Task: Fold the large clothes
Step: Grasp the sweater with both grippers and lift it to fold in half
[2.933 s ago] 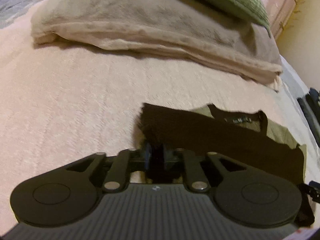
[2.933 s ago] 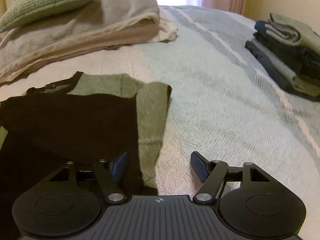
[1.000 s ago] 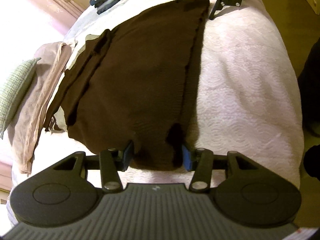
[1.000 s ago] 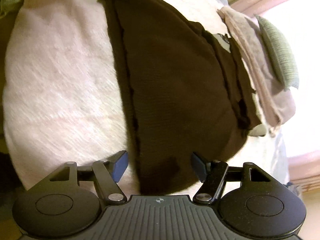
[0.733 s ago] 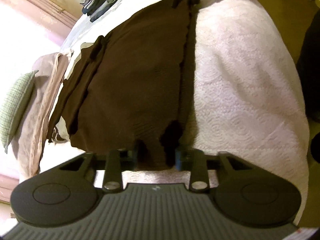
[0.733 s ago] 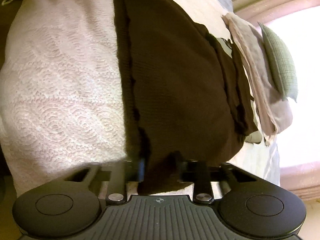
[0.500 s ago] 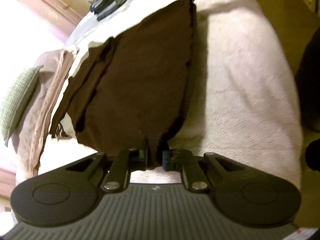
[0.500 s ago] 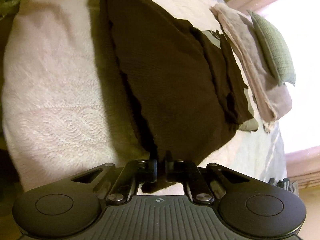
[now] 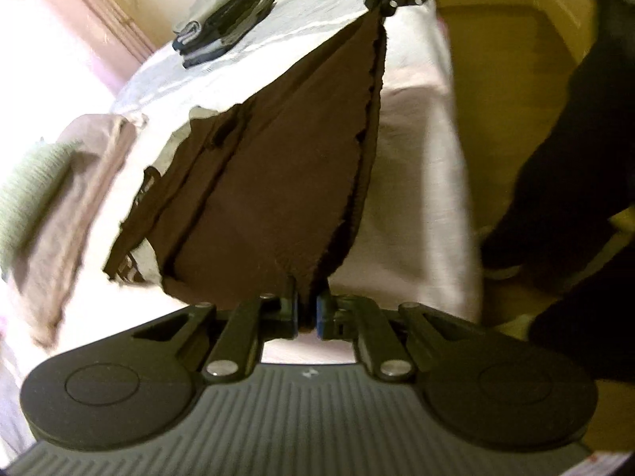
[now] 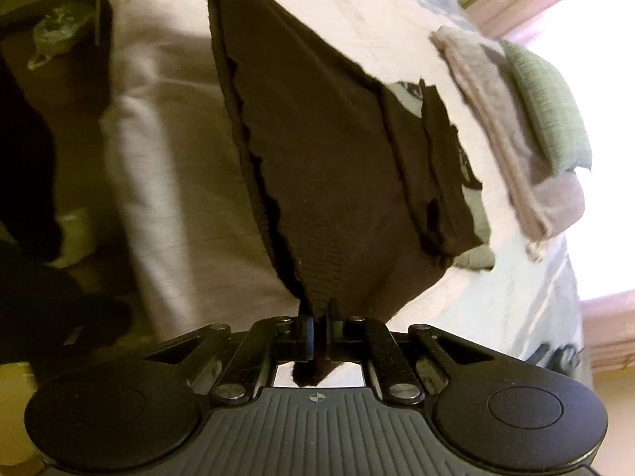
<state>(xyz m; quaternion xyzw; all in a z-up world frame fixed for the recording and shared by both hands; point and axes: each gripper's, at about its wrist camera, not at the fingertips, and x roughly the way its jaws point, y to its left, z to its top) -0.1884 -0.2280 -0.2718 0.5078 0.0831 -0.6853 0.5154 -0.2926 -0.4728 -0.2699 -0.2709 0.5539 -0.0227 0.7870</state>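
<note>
A large dark brown knitted garment with olive-green parts is stretched above the bed between both grippers. My left gripper is shut on one bottom corner of it. My right gripper is shut on the opposite bottom corner, and it also shows at the top of the left wrist view as the right gripper. The lower hem is lifted off the bedspread. The garment's upper part with its folded sleeves still lies on the bed.
A stack of folded clothes sits at the far side of the bed. A beige folded blanket and a green pillow lie at the head of the bed. A person's dark-clothed legs stand beside the bed edge.
Both grippers went from open around the garment's bottom corners to shut on them. They have since lifted the hem up off the bedspread, pulling it taut.
</note>
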